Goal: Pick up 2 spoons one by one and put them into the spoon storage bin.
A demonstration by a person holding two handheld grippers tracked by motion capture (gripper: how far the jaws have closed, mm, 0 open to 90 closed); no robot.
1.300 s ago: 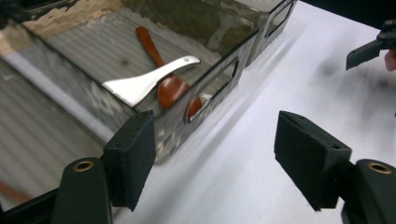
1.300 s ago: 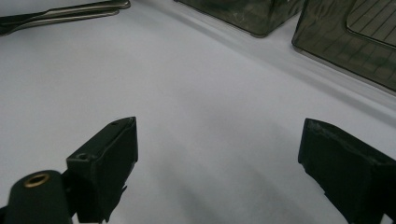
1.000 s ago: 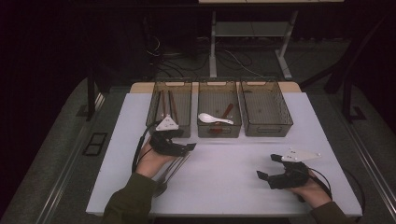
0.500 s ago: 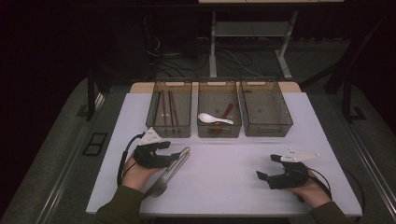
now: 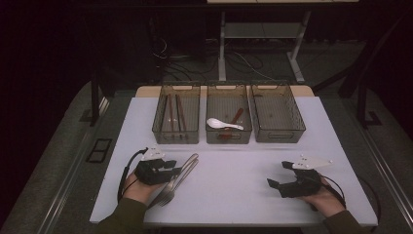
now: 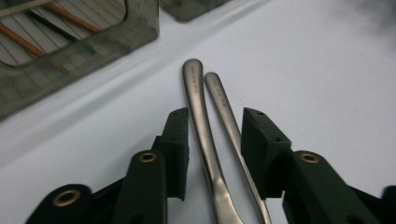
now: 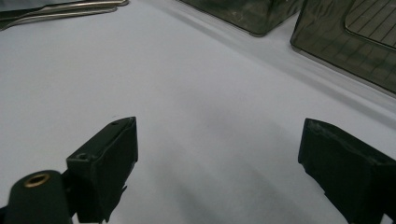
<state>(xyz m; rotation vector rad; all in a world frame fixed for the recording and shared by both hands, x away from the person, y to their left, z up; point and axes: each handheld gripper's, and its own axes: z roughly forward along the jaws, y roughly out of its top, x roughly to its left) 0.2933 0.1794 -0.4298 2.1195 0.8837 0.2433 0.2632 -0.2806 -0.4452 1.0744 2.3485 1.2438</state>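
- The left gripper (image 5: 179, 168), black with a grey three-cornered plate on top, lies low over the white table (image 5: 243, 185) near its front left corner, held in the person's left hand (image 5: 136, 187).
- Its jaws have just been closing and now stand narrow, with two silver metal utensil handles (image 6: 212, 135) between them.
- In the left gripper view a small gap shows on each side between the pads and the handles, so the pads are not yet pressing on the metal.
- The two handles lie side by side on the table, nearly touching, slanting from the front left edge toward the table's middle; in the high view fork tines (image 5: 165, 199) show at their near end.
- The right gripper (image 5: 271, 184), also black, rests low over the table near its front right corner, held in the person's right hand (image 5: 326, 200).
- Its jaws stand wide apart, with bare table between them.
- Along the back edge of the table stand three smoky clear plastic bins in a row.
- The left bin (image 5: 160, 130) holds brown chopsticks (image 5: 174, 113).
- The middle bin (image 5: 229, 137) holds a white ceramic spoon (image 5: 221, 124) and a reddish-brown utensil (image 5: 236, 116).
- The right bin (image 5: 292, 130) stands just beside the middle one.
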